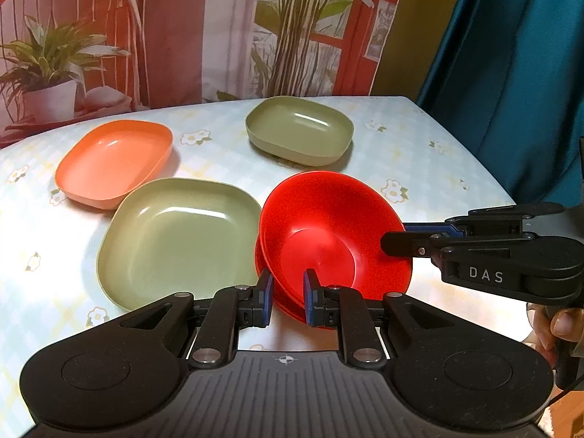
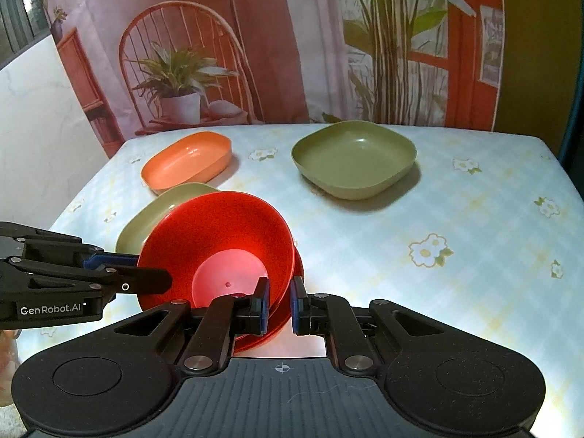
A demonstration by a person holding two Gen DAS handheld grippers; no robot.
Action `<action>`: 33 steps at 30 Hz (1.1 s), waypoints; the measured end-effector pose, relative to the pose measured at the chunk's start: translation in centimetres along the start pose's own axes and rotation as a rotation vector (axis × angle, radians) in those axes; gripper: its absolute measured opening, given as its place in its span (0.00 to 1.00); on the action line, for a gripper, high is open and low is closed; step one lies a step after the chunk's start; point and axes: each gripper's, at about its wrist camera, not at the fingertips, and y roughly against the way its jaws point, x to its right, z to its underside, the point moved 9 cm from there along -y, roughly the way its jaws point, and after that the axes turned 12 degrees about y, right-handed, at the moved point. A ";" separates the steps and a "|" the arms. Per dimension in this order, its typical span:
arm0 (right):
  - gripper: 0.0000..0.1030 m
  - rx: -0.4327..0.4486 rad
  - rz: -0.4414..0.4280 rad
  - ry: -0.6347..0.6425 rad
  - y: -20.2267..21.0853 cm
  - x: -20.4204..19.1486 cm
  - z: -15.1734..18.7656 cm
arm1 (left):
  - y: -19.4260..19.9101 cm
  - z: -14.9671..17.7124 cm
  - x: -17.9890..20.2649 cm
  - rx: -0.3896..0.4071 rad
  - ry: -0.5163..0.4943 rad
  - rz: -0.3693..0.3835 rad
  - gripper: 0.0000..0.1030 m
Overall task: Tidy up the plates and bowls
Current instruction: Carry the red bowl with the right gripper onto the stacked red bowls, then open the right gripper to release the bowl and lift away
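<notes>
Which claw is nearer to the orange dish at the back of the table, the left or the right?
Left. The left claw grips the red bowls' rim on the side toward the orange dish; the right claw grips the opposite rim, farther away.

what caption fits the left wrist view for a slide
Both grippers, left gripper and right gripper, clamp the rim of stacked red bowls beside a green plate.

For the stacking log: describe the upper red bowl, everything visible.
The upper red bowl is round, glossy and plastic-looking, with a flat circular base and flaring wall. It sits tilted, nested in a second red bowl beneath it on the flowered tablecloth, beside the near green dish. The left tool is closed on its near rim; the right tool is closed on the opposite rim. It is empty.
</notes>
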 end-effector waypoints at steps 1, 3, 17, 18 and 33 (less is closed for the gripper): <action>0.11 0.000 0.000 0.000 -0.1 0.0 0.0 | 0.0 0.0 0.0 -0.001 0.001 -0.001 0.18; 0.11 -0.002 0.000 0.000 -0.1 0.0 0.0 | -0.1 0.1 -0.1 -0.005 0.003 -0.002 0.18; 0.15 -0.004 0.007 0.001 -0.5 -0.1 0.3 | -0.7 0.2 0.1 -0.016 0.005 0.000 0.18; 0.15 -0.004 0.007 -0.002 -0.5 0.0 0.3 | -0.6 0.2 0.1 -0.015 0.005 0.000 0.18; 0.19 0.021 0.038 -0.017 0.2 0.8 -0.4 | 0.9 -0.9 -0.6 0.021 0.023 -0.005 0.22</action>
